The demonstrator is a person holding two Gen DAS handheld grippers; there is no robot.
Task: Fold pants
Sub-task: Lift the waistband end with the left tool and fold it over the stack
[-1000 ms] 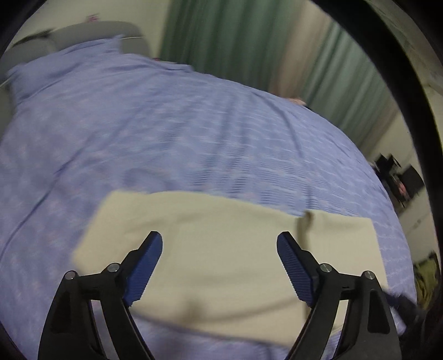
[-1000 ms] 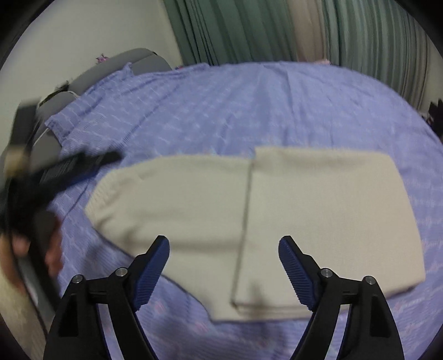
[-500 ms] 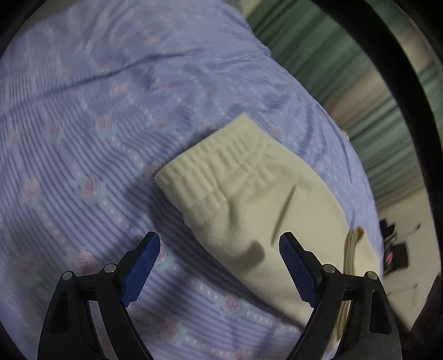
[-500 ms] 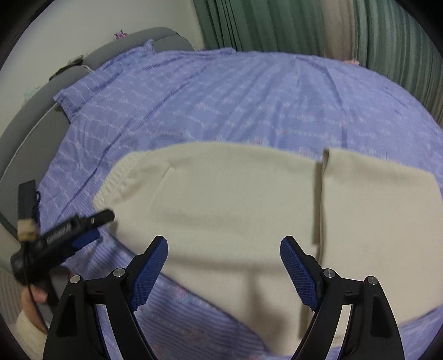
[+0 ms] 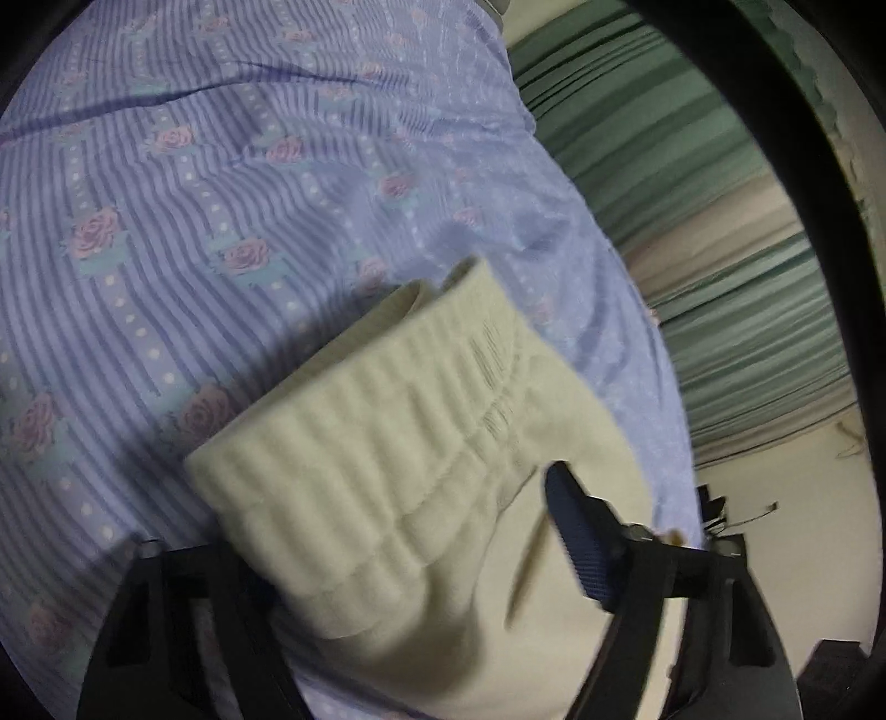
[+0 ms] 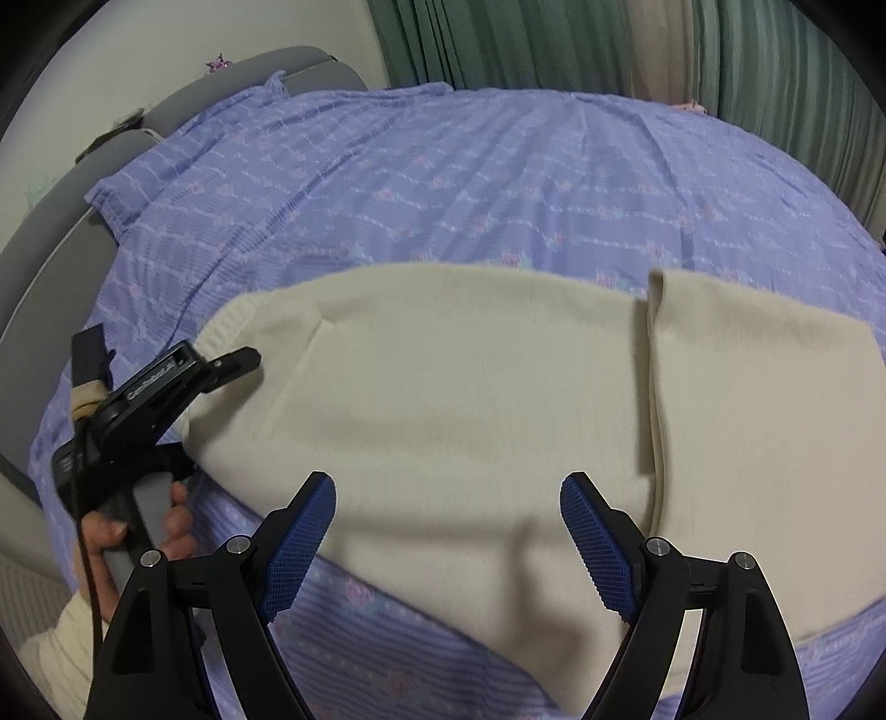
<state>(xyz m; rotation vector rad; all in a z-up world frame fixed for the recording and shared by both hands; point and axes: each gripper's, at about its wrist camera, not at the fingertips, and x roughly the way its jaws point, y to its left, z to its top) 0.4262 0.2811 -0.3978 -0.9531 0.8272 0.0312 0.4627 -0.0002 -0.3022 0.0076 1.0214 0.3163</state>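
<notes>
Cream knitted pants [image 6: 470, 399] lie flat across a lilac striped bedsheet with pink roses [image 6: 498, 183], one end already folded over so a doubled layer sits toward 3 o'clock in the right wrist view. Their ribbed waistband [image 5: 354, 454] is at the 9 o'clock end. The left gripper [image 5: 421, 531] has its jaws spread wide around that waistband: the blue pad [image 5: 576, 531] at 4 o'clock lies on top of the cloth, while the other finger is hidden beneath the lifted band. In the right wrist view this gripper [image 6: 221, 365] meets the pants' edge at 9 o'clock. The right gripper [image 6: 448, 543] hangs wide open over the near edge, holding nothing. Green pleated curtains [image 6: 554, 44] hang at 12 o'clock.
</notes>
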